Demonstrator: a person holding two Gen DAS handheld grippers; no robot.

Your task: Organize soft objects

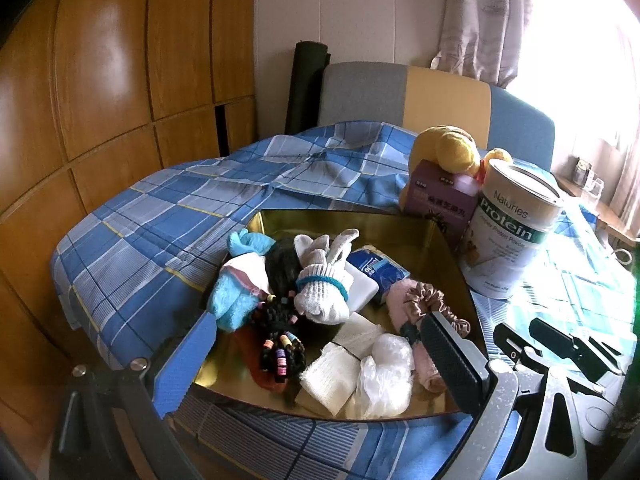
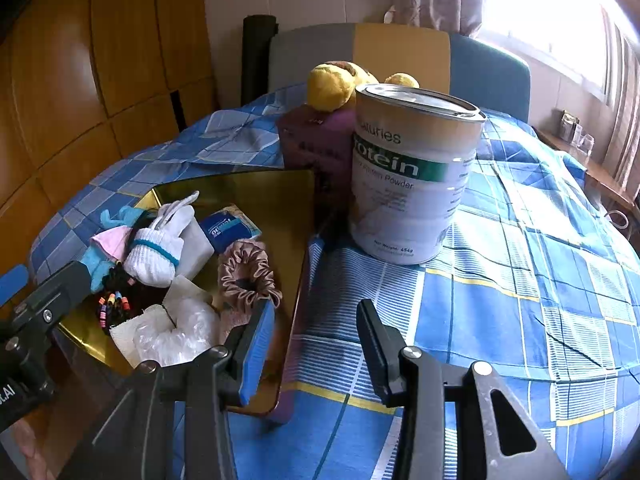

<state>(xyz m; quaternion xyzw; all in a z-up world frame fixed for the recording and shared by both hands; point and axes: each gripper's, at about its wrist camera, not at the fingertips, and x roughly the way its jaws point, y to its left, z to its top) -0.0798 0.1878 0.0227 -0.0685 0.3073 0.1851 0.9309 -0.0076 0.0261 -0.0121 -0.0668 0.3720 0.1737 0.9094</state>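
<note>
A gold tray (image 1: 420, 232) on the blue checked bedspread holds several soft things: a white sock bundle (image 1: 324, 292), blue socks (image 1: 236, 296), black braids with coloured beads (image 1: 280, 344), a pink-brown scrunchie (image 1: 424, 300), gauze (image 1: 332, 376) and a crumpled plastic bag (image 1: 384, 372). My left gripper (image 1: 320, 360) stands open over the tray's near end, its pads wide apart on either side of the pile. My right gripper (image 2: 316, 308) is open by the tray's (image 2: 248, 188) right rim, with nothing pinched; the scrunchie (image 2: 248, 276) lies just left of it.
A tall white protein can (image 2: 412, 176) stands right of the tray, with a purple box (image 1: 440, 204) and a yellow plush toy (image 2: 332, 84) behind. A tissue pack (image 1: 376, 268) lies in the tray. Wooden wardrobe doors fill the left side.
</note>
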